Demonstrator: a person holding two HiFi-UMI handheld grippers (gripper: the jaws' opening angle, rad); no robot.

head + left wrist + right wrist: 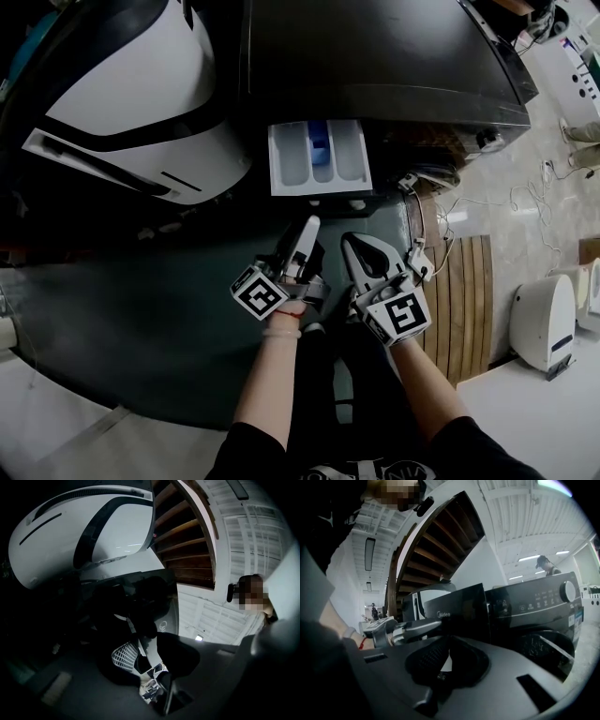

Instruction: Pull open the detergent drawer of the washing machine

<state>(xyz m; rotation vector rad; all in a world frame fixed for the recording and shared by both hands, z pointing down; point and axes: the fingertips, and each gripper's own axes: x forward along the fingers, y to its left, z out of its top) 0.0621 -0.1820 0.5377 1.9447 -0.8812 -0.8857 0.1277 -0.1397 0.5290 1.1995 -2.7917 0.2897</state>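
Pulling looks done to us, since the detergent drawer (319, 157) sticks out of the washing machine (394, 66) at the upper middle, so we hold the left gripper (311, 225) a bit open and the right gripper (350, 240) closed, both empty, below it and not touching.

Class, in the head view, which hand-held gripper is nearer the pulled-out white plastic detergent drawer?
Left. The left hand-held gripper is just below the front of the white plastic detergent drawer; the right hand-held gripper sits lower, off its right corner.
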